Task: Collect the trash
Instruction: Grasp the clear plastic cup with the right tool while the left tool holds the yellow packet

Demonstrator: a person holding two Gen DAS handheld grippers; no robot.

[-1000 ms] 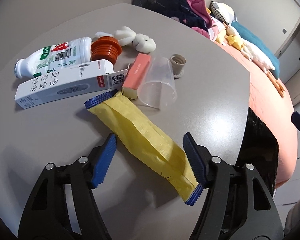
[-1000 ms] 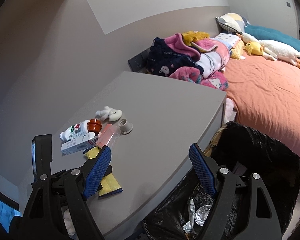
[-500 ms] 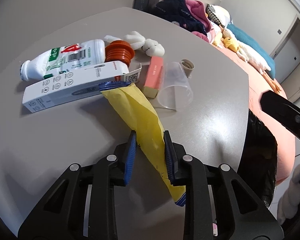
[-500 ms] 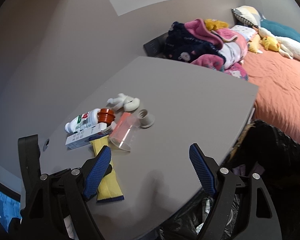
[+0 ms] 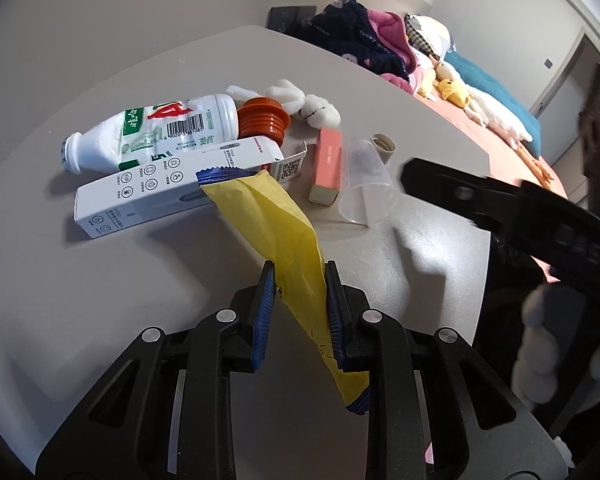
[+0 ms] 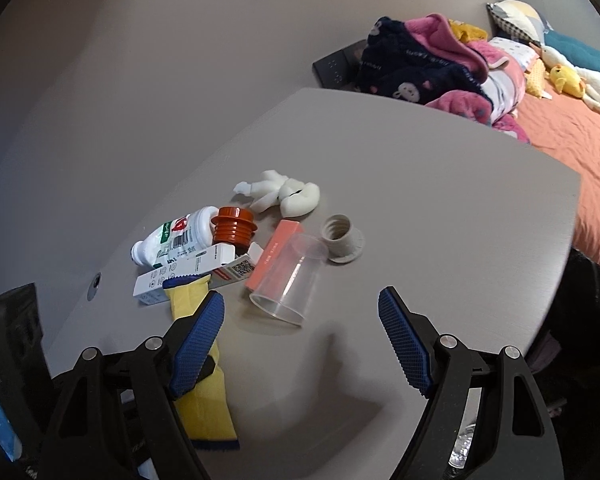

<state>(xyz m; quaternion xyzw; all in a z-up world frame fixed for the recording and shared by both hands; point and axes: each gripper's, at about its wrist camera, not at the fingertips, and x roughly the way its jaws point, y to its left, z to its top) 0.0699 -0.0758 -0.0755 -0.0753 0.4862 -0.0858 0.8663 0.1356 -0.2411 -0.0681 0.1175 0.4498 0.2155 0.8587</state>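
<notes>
My left gripper (image 5: 298,312) is shut on a yellow snack wrapper (image 5: 276,220) with blue ends, held just above the grey table (image 5: 100,300). The wrapper also shows in the right wrist view (image 6: 204,396). My right gripper (image 6: 302,340) is open and empty, hovering over the table in front of a clear plastic cup (image 6: 288,284) lying on its side. Beyond lie a white bottle (image 5: 152,136), a white carton (image 5: 168,184), a pink box (image 5: 327,164), an orange ribbed cap (image 5: 262,122) and a grey threaded cap (image 6: 342,238).
A white plush toy (image 6: 284,194) lies behind the trash pile. A black trash bag (image 6: 580,360) hangs at the table's right edge. A bed with an orange sheet (image 6: 580,136), piled clothes (image 6: 428,68) and plush toys stands beyond the table.
My left gripper closed on the yellow wrapper and lifted its near end off the table. My right gripper swung from over the trash bag toward the clear cup, staying open.
</notes>
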